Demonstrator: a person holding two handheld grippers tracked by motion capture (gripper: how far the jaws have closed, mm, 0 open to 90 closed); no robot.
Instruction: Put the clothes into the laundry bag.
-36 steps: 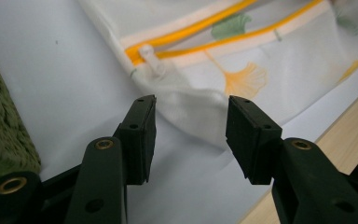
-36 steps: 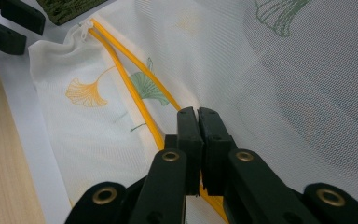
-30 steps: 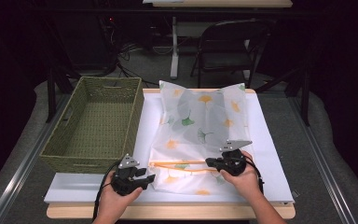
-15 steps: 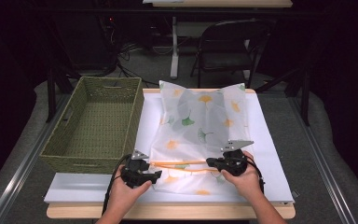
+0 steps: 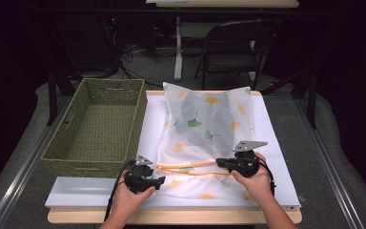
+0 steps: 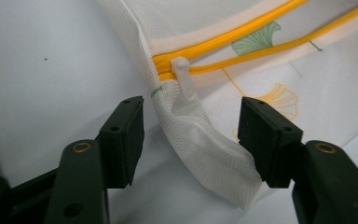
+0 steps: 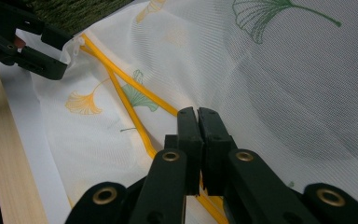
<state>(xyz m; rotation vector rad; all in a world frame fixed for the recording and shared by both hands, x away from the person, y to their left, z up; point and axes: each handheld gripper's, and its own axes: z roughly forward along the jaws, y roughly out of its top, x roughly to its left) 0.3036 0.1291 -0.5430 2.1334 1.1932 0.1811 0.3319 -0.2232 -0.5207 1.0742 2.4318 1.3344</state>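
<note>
Left gripper (image 6: 191, 135), jaws apart and just opened wider, straddles the mesh bag's (image 6: 205, 144) corner; the white zipper pull (image 6: 182, 77) lies just ahead at upper centre, while the right gripper (image 7: 198, 122) clamps the zipper (image 7: 135, 119) at lower centre.

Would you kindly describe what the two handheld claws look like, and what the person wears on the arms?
Both the left claw and right claw are black, with blocky rectangular pads on arms fastened by brass-coloured rivets. Each carries a grey three-cornered plate on top and trails a black cable. The forearms are bare, with no sleeves or gloves in view.
</note>
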